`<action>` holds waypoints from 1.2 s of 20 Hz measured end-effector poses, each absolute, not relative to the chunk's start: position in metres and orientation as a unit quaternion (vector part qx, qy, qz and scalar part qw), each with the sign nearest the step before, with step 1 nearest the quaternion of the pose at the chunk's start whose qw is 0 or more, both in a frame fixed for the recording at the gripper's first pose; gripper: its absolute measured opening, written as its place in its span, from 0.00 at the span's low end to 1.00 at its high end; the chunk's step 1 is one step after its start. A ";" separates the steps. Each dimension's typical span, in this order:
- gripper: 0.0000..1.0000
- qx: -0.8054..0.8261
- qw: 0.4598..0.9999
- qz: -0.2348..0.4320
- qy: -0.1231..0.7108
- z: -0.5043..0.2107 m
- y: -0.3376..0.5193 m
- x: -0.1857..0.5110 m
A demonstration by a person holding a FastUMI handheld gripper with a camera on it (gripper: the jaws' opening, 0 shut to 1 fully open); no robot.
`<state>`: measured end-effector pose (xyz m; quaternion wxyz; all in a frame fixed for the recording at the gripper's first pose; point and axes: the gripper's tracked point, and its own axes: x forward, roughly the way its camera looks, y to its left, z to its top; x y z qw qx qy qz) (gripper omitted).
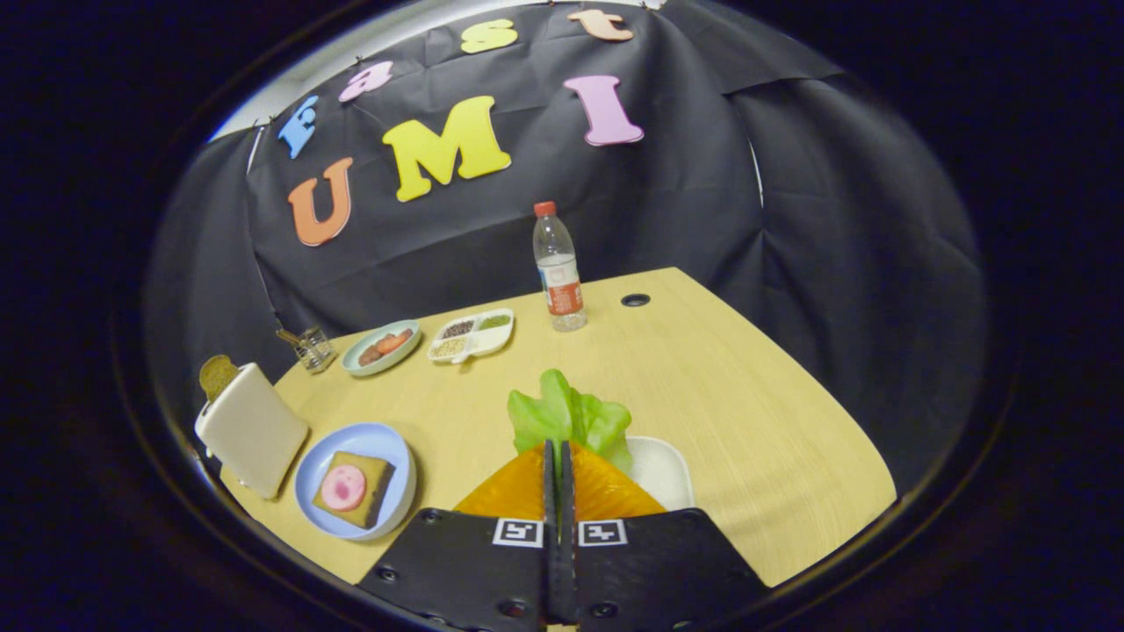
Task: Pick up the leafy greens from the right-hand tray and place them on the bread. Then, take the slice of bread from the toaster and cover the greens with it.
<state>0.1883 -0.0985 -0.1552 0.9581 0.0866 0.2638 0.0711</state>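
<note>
Pale wooden tabletop [746, 386] spreads before black cloth. We see our hand-held gripper [558, 449] with its orange fingers [518, 487] pressed together, pinching the crinkled green lettuce leaf [571, 417], which stands up just ahead of them over a white tray [663, 470]; it looks lifted, though we cannot be sure. Well to the left, a light-blue round plate [307, 474] carries a brown square bread slice [373, 470] topped with a pink round. Beside it, a cream toaster [253, 430] holds another brown slice [216, 375].
</note>
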 end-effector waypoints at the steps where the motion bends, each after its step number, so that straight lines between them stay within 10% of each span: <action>1: 0.00 0.090 0.960 0.074 0.255 -0.147 -0.095 0.186; 24: 0.00 -0.086 0.942 0.175 0.273 -0.134 0.080 0.130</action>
